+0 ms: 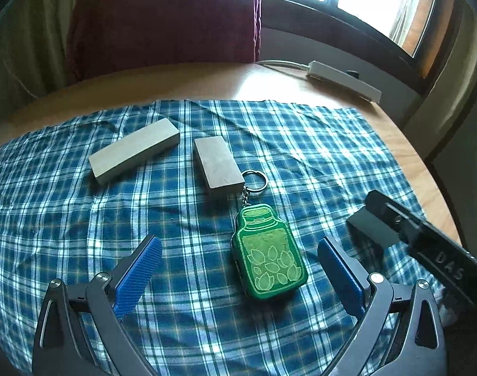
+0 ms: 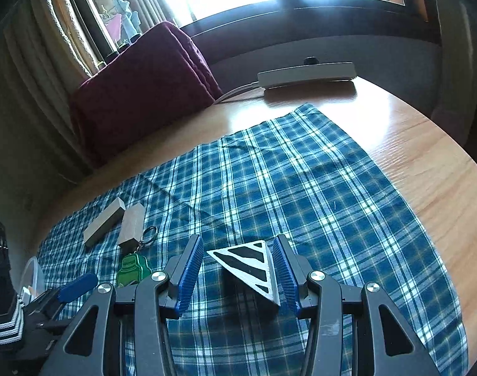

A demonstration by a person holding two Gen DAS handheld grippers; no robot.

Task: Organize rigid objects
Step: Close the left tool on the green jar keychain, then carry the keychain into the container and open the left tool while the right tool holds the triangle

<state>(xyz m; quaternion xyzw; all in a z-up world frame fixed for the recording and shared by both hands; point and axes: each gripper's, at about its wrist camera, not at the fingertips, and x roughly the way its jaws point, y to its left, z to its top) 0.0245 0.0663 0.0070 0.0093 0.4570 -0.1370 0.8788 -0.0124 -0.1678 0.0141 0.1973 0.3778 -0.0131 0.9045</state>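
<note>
My right hand-held gripper (image 2: 238, 269) has its blue pads spread around the zebra-striped triangular block (image 2: 249, 264). The right pad (image 2: 285, 274) sits against or just beside the block's right edge, while the left pad (image 2: 190, 274) stands clear of the pointed left corner, so I can't tell if the grip is closed on it yet; it looks bracketed, not clamped. The block lies dead ahead between the fingers, with its striped face up and its long right edge running roughly along my finger axis, apex pointing left. It seems raised off the plaid cloth (image 2: 317, 194), shadow beneath it, but I can't be sure.

My left hand-held gripper (image 1: 238, 266) is wide open, holding nothing. The green jar-shaped keychain (image 1: 268, 253) lies on the cloth between its fingers, nearer the right finger, with its long axis running away from me and the key ring (image 1: 254, 180) at the far end. The ring touches or nearly touches the short grey block (image 1: 218, 164). The long grey block (image 1: 135, 150) lies to its left, angled, a little apart.

Judgement: the right side is nearer the triangle and the left is nearer the keychain and grey blocks. The next move probably turns on closing across the triangle's width. The tabletop (image 2: 426, 144) beyond the cloth carries a white power strip (image 2: 306, 73).
</note>
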